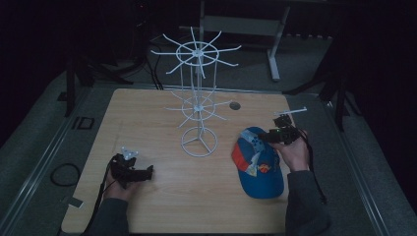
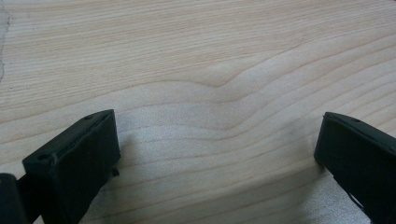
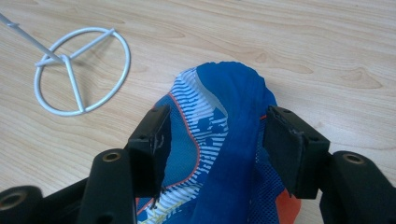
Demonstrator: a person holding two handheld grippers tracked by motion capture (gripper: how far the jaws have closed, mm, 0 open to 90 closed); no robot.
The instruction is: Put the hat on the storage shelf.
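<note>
A blue cap with orange and white striped panels lies on the right of the wooden table. My right gripper hangs over the cap's far end, held from the right. In the right gripper view the cap rises in a fold between the jaws of the right gripper, which stand wide and open; the right pad is at the fabric's edge. A white wire display stand stands mid-table, its ring base left of the cap. My left gripper rests open at the front left, over bare wood.
A small round hole marks the tabletop behind the cap. The stand's wire arms spread out at two levels. Dark floor surrounds the table, with a cable loop at the left and a metal frame leg behind.
</note>
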